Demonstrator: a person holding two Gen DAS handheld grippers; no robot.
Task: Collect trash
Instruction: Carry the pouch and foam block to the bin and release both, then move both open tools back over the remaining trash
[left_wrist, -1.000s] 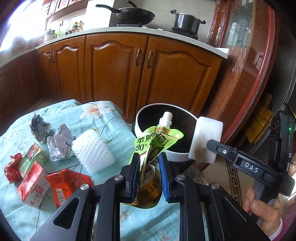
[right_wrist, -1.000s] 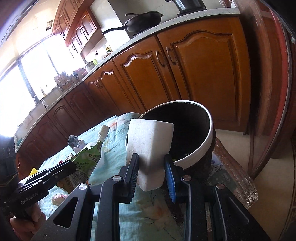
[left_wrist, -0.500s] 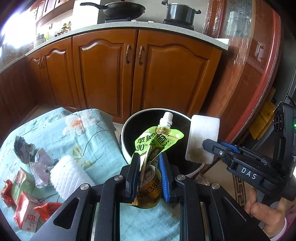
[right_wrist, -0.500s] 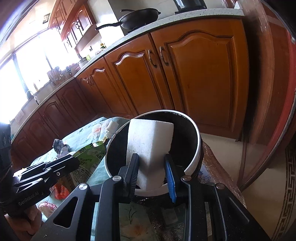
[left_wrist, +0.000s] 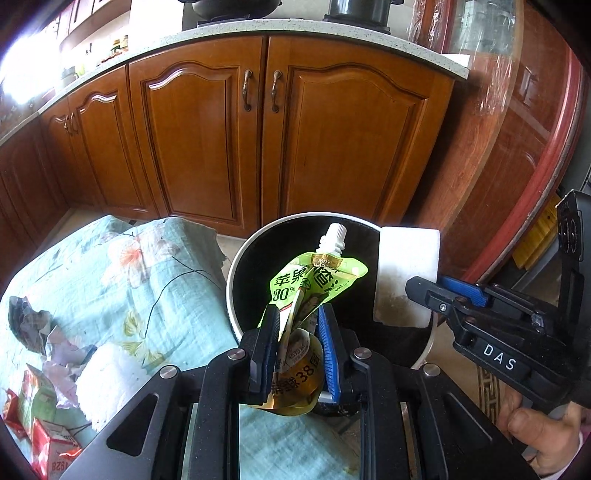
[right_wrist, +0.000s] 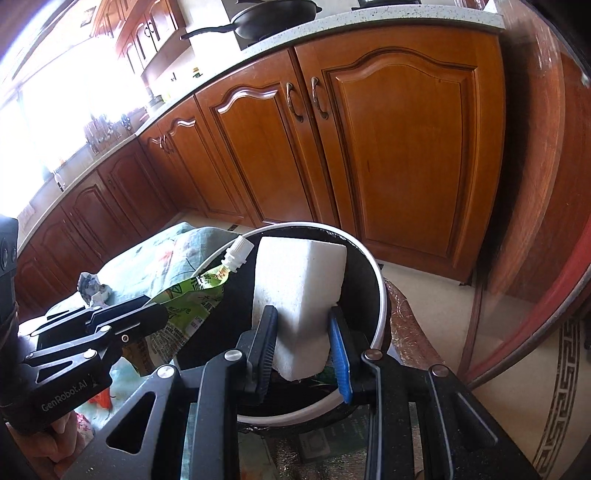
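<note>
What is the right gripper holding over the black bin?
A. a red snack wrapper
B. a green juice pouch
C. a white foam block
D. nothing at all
C: the right gripper is shut on the white foam block, held above the open bin, while the green pouch is in the left gripper.

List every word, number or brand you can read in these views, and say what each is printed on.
"DAS": side of the right gripper.
"GenRobot.AI": side of the left gripper.
"00%", with Chinese characters I cannot read surely: green spouted pouch in the left jaws.
"38": gold lower part of that pouch.
"1628", upside down: red carton on the cloth.
Pouch fine print: too small.
</note>
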